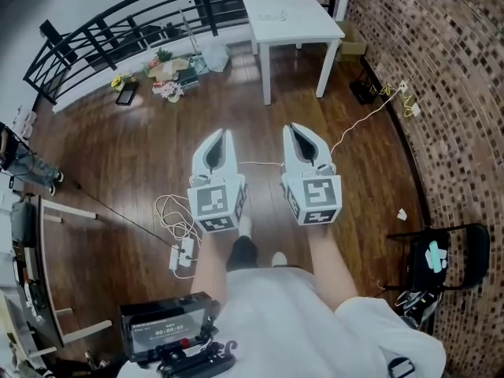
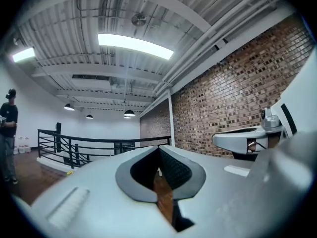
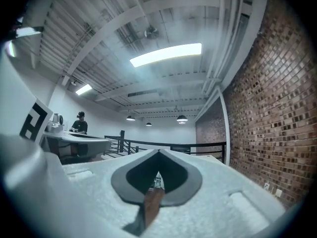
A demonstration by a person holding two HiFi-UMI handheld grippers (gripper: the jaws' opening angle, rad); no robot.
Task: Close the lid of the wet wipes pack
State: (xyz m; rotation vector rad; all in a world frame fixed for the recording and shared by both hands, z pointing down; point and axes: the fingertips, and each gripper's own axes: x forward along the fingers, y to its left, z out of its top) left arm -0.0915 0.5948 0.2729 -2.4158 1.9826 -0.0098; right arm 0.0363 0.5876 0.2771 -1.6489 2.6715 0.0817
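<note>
Nearest my head camera is the wearer's white shirt [image 1: 291,321], with a black display unit [image 1: 167,327] just left of it. Ahead of these, the left gripper [image 1: 227,136] and right gripper [image 1: 292,129] are held level, side by side and apart, both pointing toward the white table [image 1: 293,31]. In each gripper view the jaws meet at their tips with nothing between them; I record both as closed and empty. Beneath them lies a dark wooden floor [image 1: 134,144], with looped white cable [image 1: 168,209] and a power strip [image 1: 182,257] below the left gripper. A black chair [image 1: 466,252] stands at right against the curved brick wall [image 1: 445,69], bearing a turquoise item [image 1: 433,256]. I cannot locate the wet wipes pack with certainty: a small pale object [image 1: 275,16] rests on the table, too small to identify, so I cannot tell its long axis or heading. Further off, a black railing [image 1: 118,28] borders the floor, with clutter [image 1: 169,73] beside it, and a person [image 1: 30,166] stands at far left.
</note>
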